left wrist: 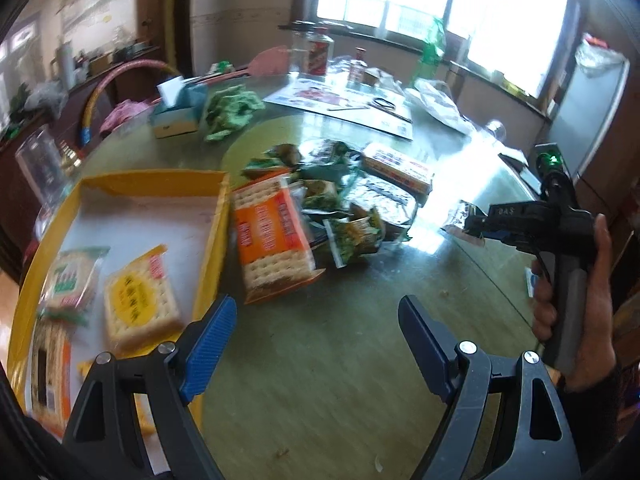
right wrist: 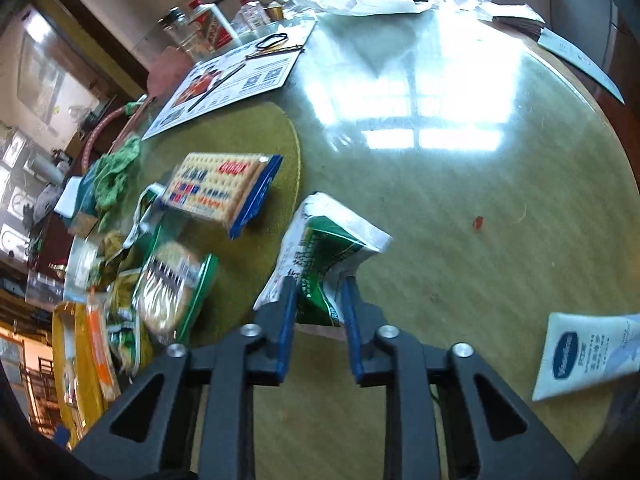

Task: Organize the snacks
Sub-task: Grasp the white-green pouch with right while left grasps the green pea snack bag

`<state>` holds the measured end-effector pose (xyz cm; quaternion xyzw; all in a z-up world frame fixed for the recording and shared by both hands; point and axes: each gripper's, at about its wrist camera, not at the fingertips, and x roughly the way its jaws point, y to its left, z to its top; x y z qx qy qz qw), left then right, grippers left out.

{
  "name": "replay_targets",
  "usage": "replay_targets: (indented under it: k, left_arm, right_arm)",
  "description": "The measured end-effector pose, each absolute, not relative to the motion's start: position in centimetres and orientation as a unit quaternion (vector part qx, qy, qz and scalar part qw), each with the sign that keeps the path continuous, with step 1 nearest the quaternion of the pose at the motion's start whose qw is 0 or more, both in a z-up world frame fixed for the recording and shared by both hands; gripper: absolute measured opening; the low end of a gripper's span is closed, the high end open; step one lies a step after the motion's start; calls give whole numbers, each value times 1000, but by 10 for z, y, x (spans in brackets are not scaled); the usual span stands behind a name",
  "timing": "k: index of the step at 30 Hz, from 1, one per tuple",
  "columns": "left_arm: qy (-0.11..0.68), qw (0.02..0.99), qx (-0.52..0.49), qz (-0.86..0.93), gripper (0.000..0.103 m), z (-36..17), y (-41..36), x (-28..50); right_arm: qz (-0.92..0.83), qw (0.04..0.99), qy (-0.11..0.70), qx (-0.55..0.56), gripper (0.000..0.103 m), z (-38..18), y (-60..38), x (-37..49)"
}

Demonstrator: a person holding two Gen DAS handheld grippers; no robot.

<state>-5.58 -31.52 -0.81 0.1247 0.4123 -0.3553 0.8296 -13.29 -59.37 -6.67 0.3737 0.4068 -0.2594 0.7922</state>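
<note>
Green-and-white snack packet (right wrist: 320, 256) sits pinched in my right tongs (right wrist: 318, 304) at the table (right wrist: 500, 208) edge, likely bound for the yellow tray (left wrist: 218, 216) where cracker packs already lie. My left tongs (left wrist: 316, 320) hang wide and empty beside that tray, free for the next pack.

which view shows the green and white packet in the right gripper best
The right wrist view. There the green and white packet fills the centre, pinched between the right gripper pads, its print visible. The left wrist view shows it only as a small dark, glare-washed scrap at that gripper's tip, far right over the table.
</note>
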Motion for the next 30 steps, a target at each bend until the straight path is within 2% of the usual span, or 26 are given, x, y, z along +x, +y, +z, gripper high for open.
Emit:
replay_targets:
  k: [9, 19, 30]
  left_arm:
    - [414, 792, 183, -411, 83, -24, -376, -38]
    - [371, 765, 268, -453, 82, -44, -435, -19]
    - [380, 723, 299, -493, 81, -53, -426, -51]
  right_arm:
    - [-211, 814, 401, 364, 13, -67, -553, -177]
    - [-196, 826, 389, 358, 13, -68, -539, -197]
    - [-190, 833, 383, 351, 13, -69, -536, -199]
